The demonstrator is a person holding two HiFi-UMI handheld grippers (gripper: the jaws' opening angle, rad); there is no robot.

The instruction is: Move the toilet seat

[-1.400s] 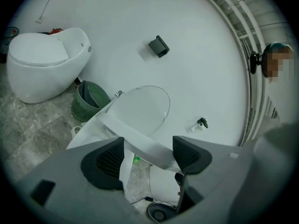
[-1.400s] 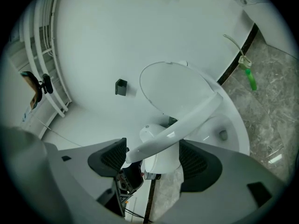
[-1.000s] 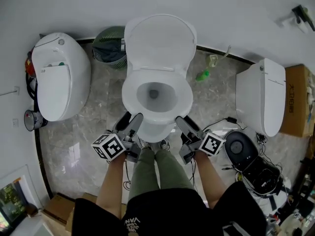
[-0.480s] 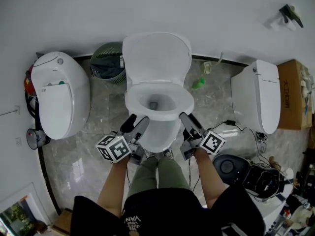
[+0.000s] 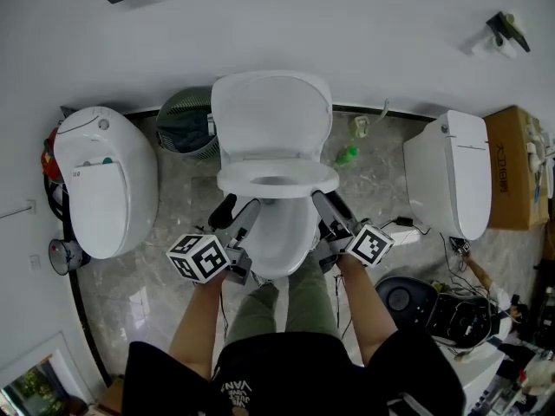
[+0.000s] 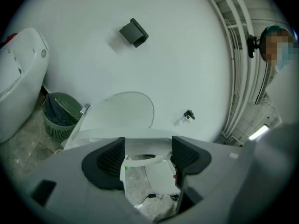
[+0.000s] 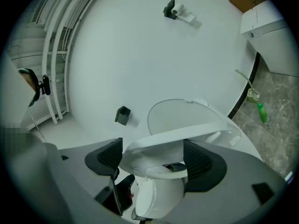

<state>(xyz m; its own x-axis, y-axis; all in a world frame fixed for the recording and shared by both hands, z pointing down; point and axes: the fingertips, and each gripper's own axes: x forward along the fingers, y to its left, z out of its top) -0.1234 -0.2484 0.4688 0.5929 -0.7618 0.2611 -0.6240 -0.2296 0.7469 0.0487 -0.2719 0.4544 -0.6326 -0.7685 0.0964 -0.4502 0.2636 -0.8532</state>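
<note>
A white toilet stands against the wall with its lid (image 5: 271, 115) upright. The seat (image 5: 277, 180) is lifted off the bowl (image 5: 282, 232) and shows almost edge-on. My left gripper (image 5: 237, 211) reaches under the seat's front left and my right gripper (image 5: 328, 206) under its front right. Both stand open, and the right jaws have just been opening. In the left gripper view the seat (image 6: 135, 135) runs across just above the left gripper (image 6: 147, 150). In the right gripper view the seat (image 7: 187, 133) crosses the gap of the right gripper (image 7: 152, 155), and the pads do not press on it.
A second toilet (image 5: 104, 180) lies at the left, a third (image 5: 460, 176) at the right. A green bin (image 5: 186, 128) stands beside the lid, a green bottle (image 5: 347, 155) on the floor. Box (image 5: 516, 163), black device (image 5: 403, 297) and cables lie at the right.
The seat has risen from flat on the bowl to a raised tilt. Both grippers moved forward and up under its front rim.
</note>
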